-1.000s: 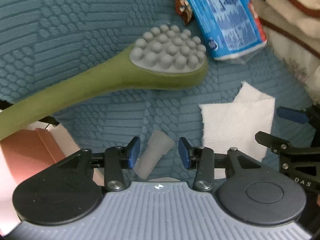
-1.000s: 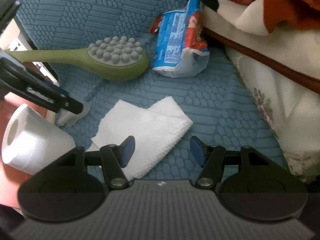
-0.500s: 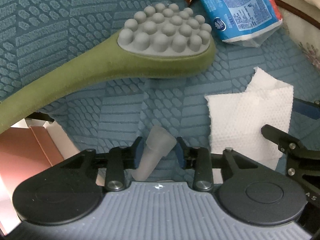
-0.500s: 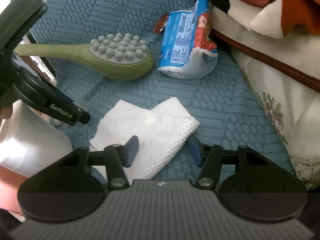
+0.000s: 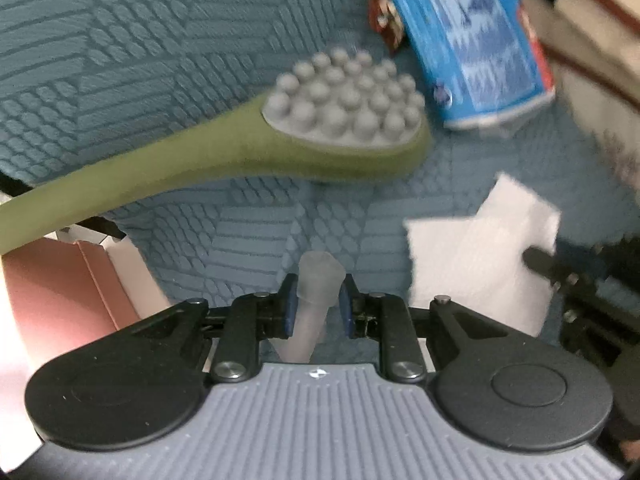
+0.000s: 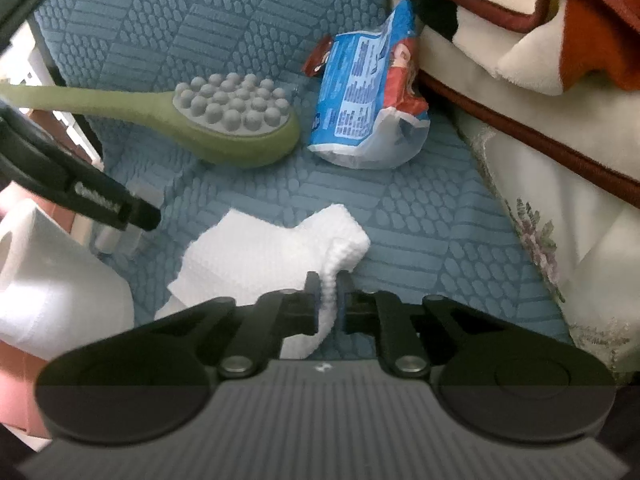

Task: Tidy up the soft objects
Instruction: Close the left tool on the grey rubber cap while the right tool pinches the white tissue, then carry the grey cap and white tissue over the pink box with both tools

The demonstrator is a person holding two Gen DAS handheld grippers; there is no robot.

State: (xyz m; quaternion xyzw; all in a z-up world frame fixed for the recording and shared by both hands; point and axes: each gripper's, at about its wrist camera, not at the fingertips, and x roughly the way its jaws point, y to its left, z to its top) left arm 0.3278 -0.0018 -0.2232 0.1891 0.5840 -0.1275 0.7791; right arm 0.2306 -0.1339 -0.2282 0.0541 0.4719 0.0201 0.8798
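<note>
A small translucent silicone piece [image 5: 320,276] lies on the blue patterned cushion [image 5: 160,60]. My left gripper [image 5: 318,304] points down over it; its jaws are closing and the blue pads touch both sides of the piece. A folded white paper towel [image 6: 256,248] lies to its right, and my right gripper [image 6: 328,296] is shut on the towel's bunched right edge. A green massage brush with grey nubs [image 5: 344,100] and a blue snack packet [image 5: 468,52] lie farther back on the cushion.
A white toilet roll [image 6: 48,272] stands at the left beside a pink box [image 5: 52,280], off the cushion's edge. A cream and red blanket [image 6: 540,60] and a floral fabric [image 6: 532,232] border the right side.
The left jaws have narrowed onto the translucent piece as the gripper sank toward it. The right jaws went from wide open around the paper towel to shut, bunching its edge.
</note>
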